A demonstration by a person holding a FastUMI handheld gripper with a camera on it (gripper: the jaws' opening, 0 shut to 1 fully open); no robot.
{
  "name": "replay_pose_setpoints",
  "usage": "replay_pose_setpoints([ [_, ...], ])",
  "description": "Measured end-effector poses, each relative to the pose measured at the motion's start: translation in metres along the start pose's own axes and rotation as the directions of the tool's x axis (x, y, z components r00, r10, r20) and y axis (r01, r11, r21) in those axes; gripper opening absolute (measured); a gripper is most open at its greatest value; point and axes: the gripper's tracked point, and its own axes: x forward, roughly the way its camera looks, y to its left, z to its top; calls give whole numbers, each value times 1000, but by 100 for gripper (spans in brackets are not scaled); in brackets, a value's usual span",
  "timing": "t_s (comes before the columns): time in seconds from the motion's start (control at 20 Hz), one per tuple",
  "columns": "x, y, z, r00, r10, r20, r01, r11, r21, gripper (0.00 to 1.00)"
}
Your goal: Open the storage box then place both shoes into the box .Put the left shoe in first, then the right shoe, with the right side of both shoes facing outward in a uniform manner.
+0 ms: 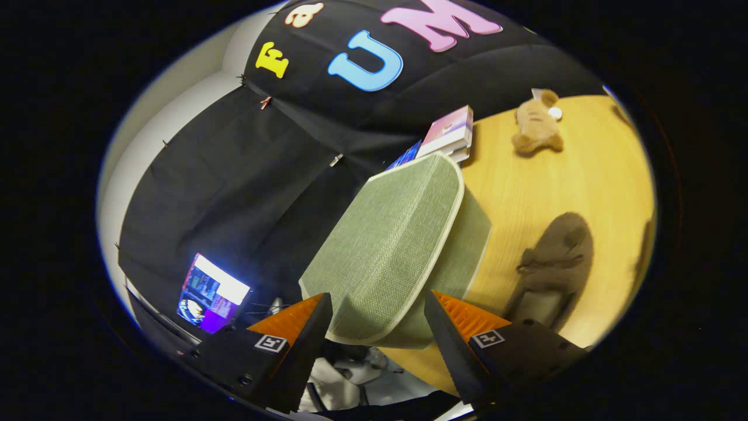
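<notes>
Step 1, opening the sage-green woven-fabric storage box (461,245): its pale-trimmed lid (385,245) stands raised betw. the tongs (378,310), whose fingers are spread wide, gripping nothing I can confirm. Brown suede shoe (555,263) lies beyond right finger on light wooden table (584,169). Next, prob.: swing lid fully back, then fetch left shoe.

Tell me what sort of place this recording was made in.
Probably a staged recording booth, not a lived-in room: black cloth wall clipped up behind a wooden table set with props, a plush toy, books, a shoe. The hand-held gripper straddles the green storage box's lid.
</notes>
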Motion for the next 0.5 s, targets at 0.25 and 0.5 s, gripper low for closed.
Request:
replay_pose_setpoints([
  [0.25,20,1,-13,987,135,-85,-121,980,156,98],
  [0.5,24,-4,-16,976,188,-109,-149,943,298,89],
])
